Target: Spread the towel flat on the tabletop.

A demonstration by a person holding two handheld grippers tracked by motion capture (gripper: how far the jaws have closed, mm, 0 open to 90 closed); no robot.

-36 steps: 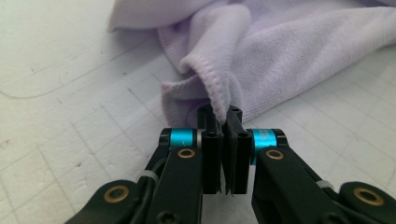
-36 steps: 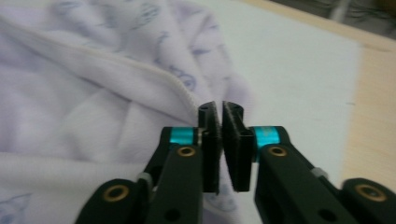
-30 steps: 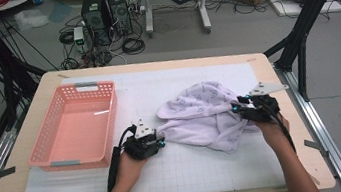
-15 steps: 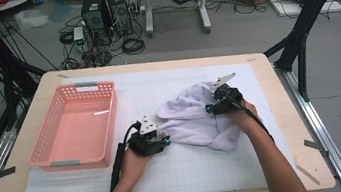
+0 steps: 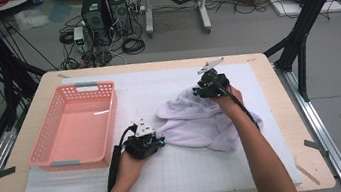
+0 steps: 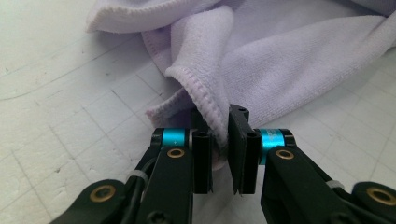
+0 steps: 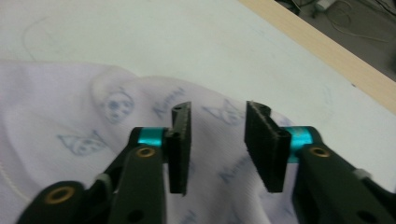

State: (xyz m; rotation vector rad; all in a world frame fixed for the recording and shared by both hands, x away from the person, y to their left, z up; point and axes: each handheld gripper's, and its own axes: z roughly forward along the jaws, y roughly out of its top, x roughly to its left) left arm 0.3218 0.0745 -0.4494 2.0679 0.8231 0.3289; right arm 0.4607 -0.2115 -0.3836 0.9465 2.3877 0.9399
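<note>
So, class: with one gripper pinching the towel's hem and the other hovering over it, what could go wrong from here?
1. The left gripper, whose jaws have just been closing, pinches only a thin hem of the towel; a pull may slip it free.
2. The right gripper hangs open above bunched cloth and may catch several layers.

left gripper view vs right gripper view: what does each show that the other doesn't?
Left gripper view: the left gripper has just been closing, and its jaws now pinch a stitched hem fold of the lilac towel; plain terry side up, grid-marked white mat beneath.

Right gripper view: the right gripper has open jaws with nothing between them, over a printed side of the towel with faint butterfly motifs; the wooden table edge runs behind.

Both: the same towel on the white mat, each seen past a pair of black jaws.
</note>
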